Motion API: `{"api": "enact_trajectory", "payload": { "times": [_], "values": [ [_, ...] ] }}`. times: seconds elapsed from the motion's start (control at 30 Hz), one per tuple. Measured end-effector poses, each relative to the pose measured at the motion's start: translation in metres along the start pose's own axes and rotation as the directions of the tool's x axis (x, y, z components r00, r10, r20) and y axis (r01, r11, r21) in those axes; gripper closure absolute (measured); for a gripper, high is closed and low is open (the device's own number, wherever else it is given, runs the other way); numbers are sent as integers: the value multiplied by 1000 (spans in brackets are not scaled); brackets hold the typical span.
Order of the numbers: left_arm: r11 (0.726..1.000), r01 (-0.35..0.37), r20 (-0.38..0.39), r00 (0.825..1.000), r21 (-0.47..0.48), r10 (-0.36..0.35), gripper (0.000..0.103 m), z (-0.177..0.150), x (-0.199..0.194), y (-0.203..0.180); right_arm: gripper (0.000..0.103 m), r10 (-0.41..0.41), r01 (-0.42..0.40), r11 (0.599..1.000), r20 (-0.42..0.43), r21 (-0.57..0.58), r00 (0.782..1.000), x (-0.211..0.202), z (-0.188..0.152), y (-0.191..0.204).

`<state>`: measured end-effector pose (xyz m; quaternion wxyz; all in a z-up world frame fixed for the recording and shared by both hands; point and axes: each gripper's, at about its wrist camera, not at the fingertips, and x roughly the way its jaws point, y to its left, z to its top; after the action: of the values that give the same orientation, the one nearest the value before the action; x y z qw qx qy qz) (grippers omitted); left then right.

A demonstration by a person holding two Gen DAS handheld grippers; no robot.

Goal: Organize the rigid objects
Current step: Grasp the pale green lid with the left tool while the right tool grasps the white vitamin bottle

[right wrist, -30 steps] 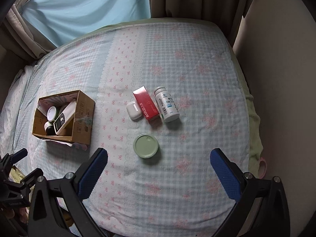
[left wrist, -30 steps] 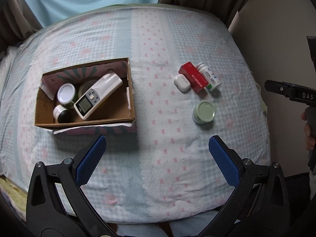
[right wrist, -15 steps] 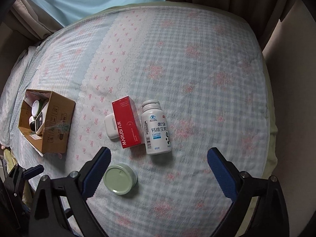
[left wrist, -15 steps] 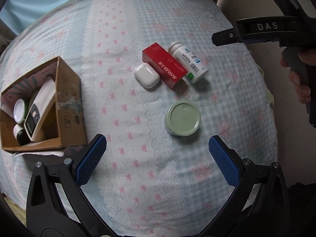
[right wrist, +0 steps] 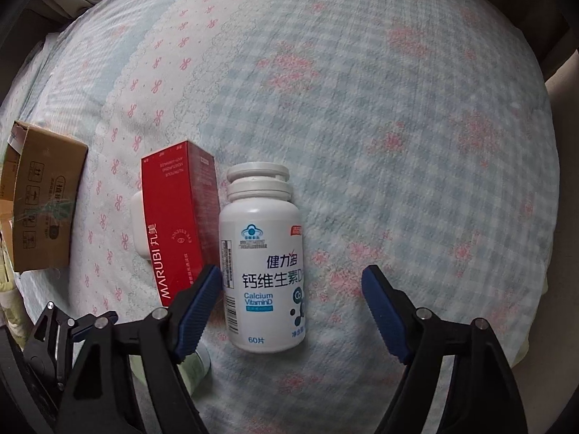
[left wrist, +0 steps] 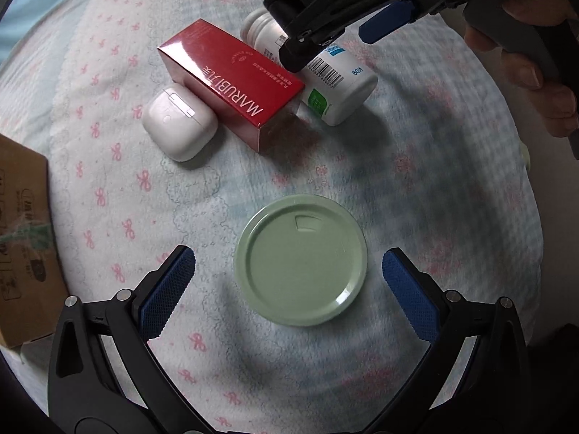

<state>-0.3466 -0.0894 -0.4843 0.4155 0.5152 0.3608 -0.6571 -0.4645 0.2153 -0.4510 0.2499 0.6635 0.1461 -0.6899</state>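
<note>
Below, in the left wrist view, the left gripper (left wrist: 288,282) is hanging over a bed (left wrist: 434,188) covered with a checked sheet printed with pink bows. Its jaws are standing spread wide, one blue pad on each side of a pale green round lid (left wrist: 301,260), and neither pad is touching it. Farther up, a white earbud case (left wrist: 180,126) is lying against a red MARUBI carton (left wrist: 231,83), and a white vitamin bottle (left wrist: 336,83) is lying on its side just beyond the carton. The right gripper (left wrist: 347,11) is reaching in from the top over that bottle, and the fingers (left wrist: 524,58) of the person's hand are wrapping its handle. A cardboard box (left wrist: 25,253) is sitting at the left edge.

Next, in the right wrist view, the right gripper (right wrist: 291,311) is pointing down at the vitamin bottle (right wrist: 262,271), which is lying with its cap away from the camera. The jaws are closing; the bottle is lying between them, nearer the left pad, with a clear gap on the right side. The red MARUBI carton (right wrist: 173,231) is lying alongside the bottle's left, the earbud case (right wrist: 137,224) is peeking out behind it, and the cardboard box (right wrist: 43,202) is standing well apart at the left.
</note>
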Motion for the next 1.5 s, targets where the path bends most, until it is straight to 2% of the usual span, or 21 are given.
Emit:
{"api": "enact_trajectory", "payload": {
  "times": [0.07,0.17,0.27,0.4,0.47,0.73,0.93,1.13,1.33,1.5],
  "values": [
    [1000,-2,-9,1000,4,2,1,2,10,-1,30,-1,1,1000,-20,-7,1000,7,4,2],
    [1000,1,-20,1000,15,-1,10,4,21,-3,40,19,-19,1000,-43,-10,999,16,9,3],
    [999,-16,-8,1000,34,16,11,3,25,-6,47,44,-44,999,-53,2,998,18,12,1],
    [998,-36,14,999,59,35,25,2,23,-8,57,86,-84,996,-68,25,994,18,12,-2],
    [997,-21,27,999,71,19,33,2,21,-10,57,88,-86,996,-69,29,994,18,11,-3],
    [996,-28,35,999,83,26,34,4,19,-10,57,96,-94,995,-59,38,994,16,8,-9],
    [998,-9,35,999,66,6,34,8,12,-5,58,102,-100,994,-39,53,994,10,2,-15],
    [1000,14,50,999,1,-14,34,12,-7,6,58,140,-138,979,-6,149,990,-3,-12,-34],
    [998,21,76,997,-53,-17,34,16,-38,21,58,133,-139,973,43,185,990,-41,-14,-40],
    [998,20,110,994,-66,-13,34,18,-77,33,58,119,-134,972,88,192,989,-78,-17,-30]
  ]
}}
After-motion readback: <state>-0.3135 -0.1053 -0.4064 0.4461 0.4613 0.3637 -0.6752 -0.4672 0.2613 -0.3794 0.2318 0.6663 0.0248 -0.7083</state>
